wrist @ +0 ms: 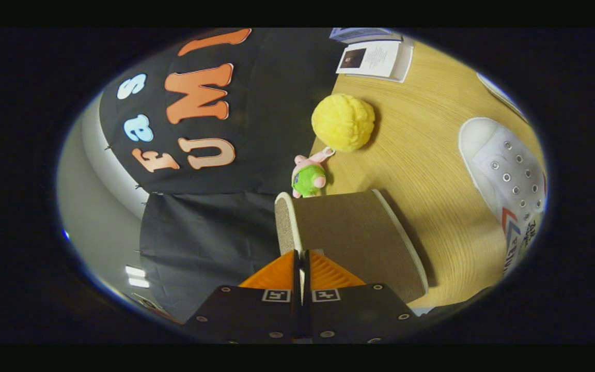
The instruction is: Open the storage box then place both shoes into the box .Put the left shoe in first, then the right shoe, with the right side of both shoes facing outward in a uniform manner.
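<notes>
One thin edge of the box lid [351, 232] was pinched in the closed tongs [301, 261], so a slow, steady lift would open it best, while a shoe [509, 178] waited nearby on the bench [426, 155].

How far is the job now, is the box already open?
Nothing is finished yet. In hand: the gripper, jaws shut on the brown box lid, seems to be opening it. Left: both shoes; a white shoe lies on the wooden table beside the box.
</notes>
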Action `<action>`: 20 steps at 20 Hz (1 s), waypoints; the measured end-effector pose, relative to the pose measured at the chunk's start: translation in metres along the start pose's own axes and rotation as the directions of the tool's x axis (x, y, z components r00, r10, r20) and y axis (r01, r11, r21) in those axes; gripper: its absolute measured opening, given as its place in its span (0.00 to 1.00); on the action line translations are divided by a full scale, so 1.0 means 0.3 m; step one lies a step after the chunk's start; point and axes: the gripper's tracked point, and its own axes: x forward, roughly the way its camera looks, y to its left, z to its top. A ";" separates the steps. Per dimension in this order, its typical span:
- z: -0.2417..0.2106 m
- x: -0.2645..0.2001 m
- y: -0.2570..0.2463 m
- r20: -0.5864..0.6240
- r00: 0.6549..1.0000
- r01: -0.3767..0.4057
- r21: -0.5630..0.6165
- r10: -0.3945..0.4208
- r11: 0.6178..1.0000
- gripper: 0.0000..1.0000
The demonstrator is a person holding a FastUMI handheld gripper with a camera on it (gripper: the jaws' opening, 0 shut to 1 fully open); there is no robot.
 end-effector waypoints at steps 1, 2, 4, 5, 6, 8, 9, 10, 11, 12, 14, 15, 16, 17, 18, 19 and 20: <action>-0.012 -0.005 0.023 -0.012 1.000 -0.007 -0.027 0.007 1.000 0.01; -0.025 -0.009 0.044 -0.029 0.999 -0.015 -0.060 0.014 0.998 0.00; -0.053 -0.007 0.104 -0.061 0.997 -0.044 -0.112 0.038 0.993 0.00; -0.058 0.000 0.127 -0.067 0.997 -0.044 -0.139 0.035 0.989 0.00; -0.061 0.004 0.138 -0.070 0.997 -0.033 -0.168 0.022 0.985 0.00; -0.088 0.020 0.194 -0.096 0.994 -0.059 -0.183 0.042 0.981 0.00; -0.100 0.027 0.217 -0.105 0.993 -0.067 -0.202 0.046 0.977 0.01; -0.107 0.039 0.222 -0.109 0.994 -0.054 -0.227 0.030 0.972 0.00; -0.117 0.050 0.222 -0.121 0.993 -0.046 -0.238 0.018 0.970 0.00; -0.126 0.060 0.240 -0.131 0.991 -0.054 -0.239 0.023 0.970 0.00; -0.142 0.081 0.311 -0.137 0.989 -0.084 -0.239 0.052 0.967 0.00; -0.151 0.096 0.360 -0.143 0.987 -0.105 -0.249 0.071 0.963 0.00; -0.165 0.112 0.402 -0.152 0.985 -0.121 -0.265 0.083 0.957 0.00; -0.177 0.127 0.444 -0.162 0.983 -0.134 -0.286 0.089 0.949 0.00; -0.191 0.143 0.481 -0.171 0.981 -0.143 -0.310 0.093 0.940 0.00; -0.209 0.164 0.520 -0.176 0.980 -0.151 -0.337 0.096 0.929 0.00; -0.225 0.183 0.549 -0.184 0.978 -0.157 -0.361 0.095 0.919 0.00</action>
